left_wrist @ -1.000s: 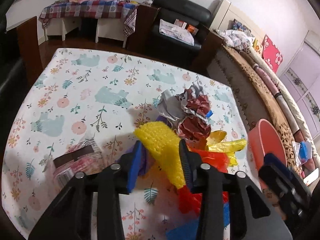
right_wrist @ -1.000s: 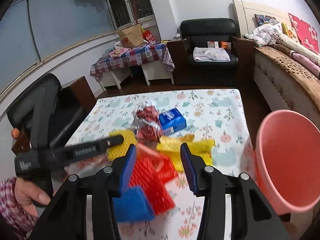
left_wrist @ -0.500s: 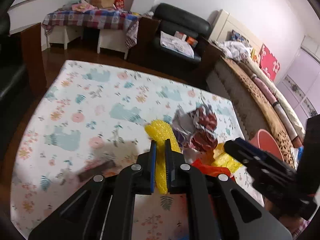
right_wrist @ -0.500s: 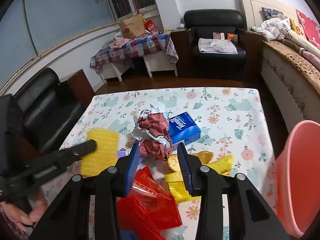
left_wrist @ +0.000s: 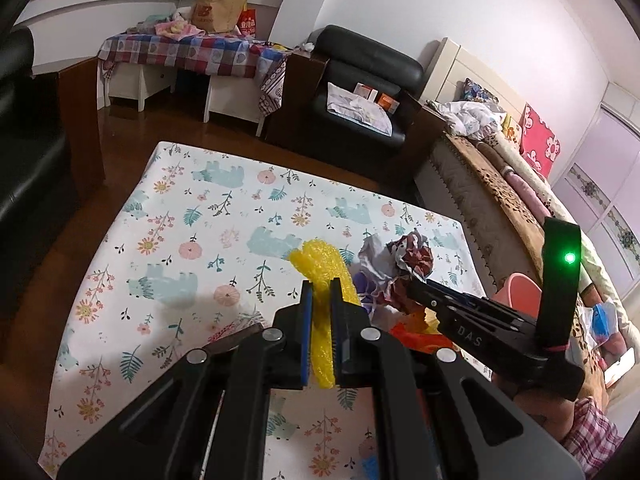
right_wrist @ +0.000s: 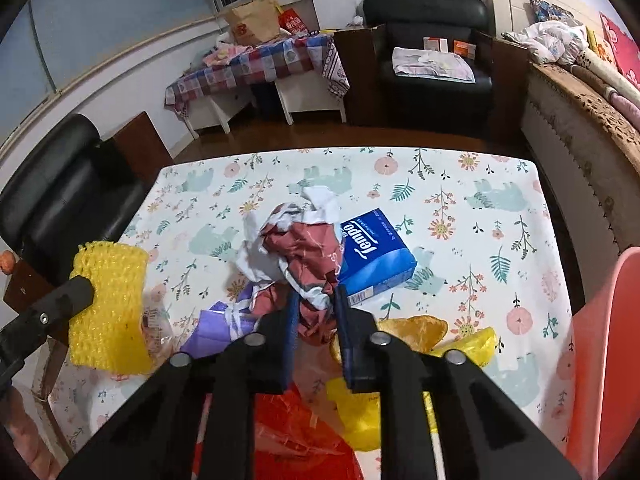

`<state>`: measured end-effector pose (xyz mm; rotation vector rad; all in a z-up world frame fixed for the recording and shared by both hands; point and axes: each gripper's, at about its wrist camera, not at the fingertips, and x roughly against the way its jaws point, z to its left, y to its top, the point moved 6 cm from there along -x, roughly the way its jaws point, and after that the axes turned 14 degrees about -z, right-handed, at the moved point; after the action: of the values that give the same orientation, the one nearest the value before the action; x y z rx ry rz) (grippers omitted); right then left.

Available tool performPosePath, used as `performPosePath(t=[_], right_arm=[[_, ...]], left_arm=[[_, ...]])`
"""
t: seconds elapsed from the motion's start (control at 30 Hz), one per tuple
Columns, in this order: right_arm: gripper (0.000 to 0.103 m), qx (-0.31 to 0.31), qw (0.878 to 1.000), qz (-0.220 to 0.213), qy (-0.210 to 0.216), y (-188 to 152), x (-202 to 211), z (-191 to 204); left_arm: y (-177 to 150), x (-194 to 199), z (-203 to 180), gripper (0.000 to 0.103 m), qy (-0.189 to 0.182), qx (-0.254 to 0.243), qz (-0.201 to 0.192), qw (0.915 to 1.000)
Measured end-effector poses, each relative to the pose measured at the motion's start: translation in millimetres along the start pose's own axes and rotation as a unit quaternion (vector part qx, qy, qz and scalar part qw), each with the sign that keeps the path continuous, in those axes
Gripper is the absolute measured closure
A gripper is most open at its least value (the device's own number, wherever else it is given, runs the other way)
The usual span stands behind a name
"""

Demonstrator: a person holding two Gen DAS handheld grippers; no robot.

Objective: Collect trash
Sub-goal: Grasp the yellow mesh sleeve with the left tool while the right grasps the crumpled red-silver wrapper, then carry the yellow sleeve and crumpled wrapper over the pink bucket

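My left gripper (left_wrist: 320, 294) is shut on a yellow foam net (left_wrist: 316, 258) and holds it above the floral tablecloth (left_wrist: 208, 216). In the right wrist view that net (right_wrist: 108, 300) hangs at the left from the left gripper (right_wrist: 86, 288). A crumpled red-and-white paper (right_wrist: 304, 240) lies mid-table. My right gripper (right_wrist: 316, 296) has its jaws closing on the paper's near end, which fills the gap between the blue pads. The left wrist view shows the right gripper (left_wrist: 412, 282) tip at that paper (left_wrist: 412, 258).
A blue Tempo tissue pack (right_wrist: 376, 256) lies right of the paper. Near me are a purple wrapper (right_wrist: 216, 328), a yellow bag (right_wrist: 460, 344) and a red bag (right_wrist: 296, 432). A pink bucket (right_wrist: 608, 360) stands at the table's right edge.
The left gripper shut on the yellow net and lifted it off the table. The right gripper moved forward and down over the crumpled paper, and its jaws narrowed around it.
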<state>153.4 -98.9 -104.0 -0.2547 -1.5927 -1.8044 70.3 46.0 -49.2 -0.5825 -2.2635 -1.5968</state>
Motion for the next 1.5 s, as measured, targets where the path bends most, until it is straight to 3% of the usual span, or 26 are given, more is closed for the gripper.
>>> performPosePath(t=[0.4, 0.67, 1.07, 1.33, 1.5], right_arm=[[0.089, -0.036, 0.997, -0.065, 0.016, 8.8, 79.0, -10.5], [0.089, -0.04, 0.993, -0.103, -0.053, 5.6, 139.1, -53.7], [0.089, -0.067, 0.977, -0.115, -0.169, -15.9, 202.2, -149.0], [0.089, -0.104, 0.966, -0.112, -0.208, -31.4, 223.3, -209.0], [0.089, -0.117, 0.965, -0.107, -0.211, -41.0, 224.1, -225.7]], left_arm=[[6.3, 11.8, -31.9, 0.096, -0.024, -0.023, -0.018, 0.9993], [2.7, 9.6, -84.4, 0.096, -0.069, -0.051, -0.015, 0.9962], [-16.2, -5.0, -189.8, 0.096, -0.155, -0.106, -0.003, 0.9823], [-35.9, -16.2, -256.2, 0.096, -0.212, -0.141, 0.012, 0.967], [-51.7, -30.3, -281.9, 0.096, -0.225, -0.155, 0.032, 0.9614]])
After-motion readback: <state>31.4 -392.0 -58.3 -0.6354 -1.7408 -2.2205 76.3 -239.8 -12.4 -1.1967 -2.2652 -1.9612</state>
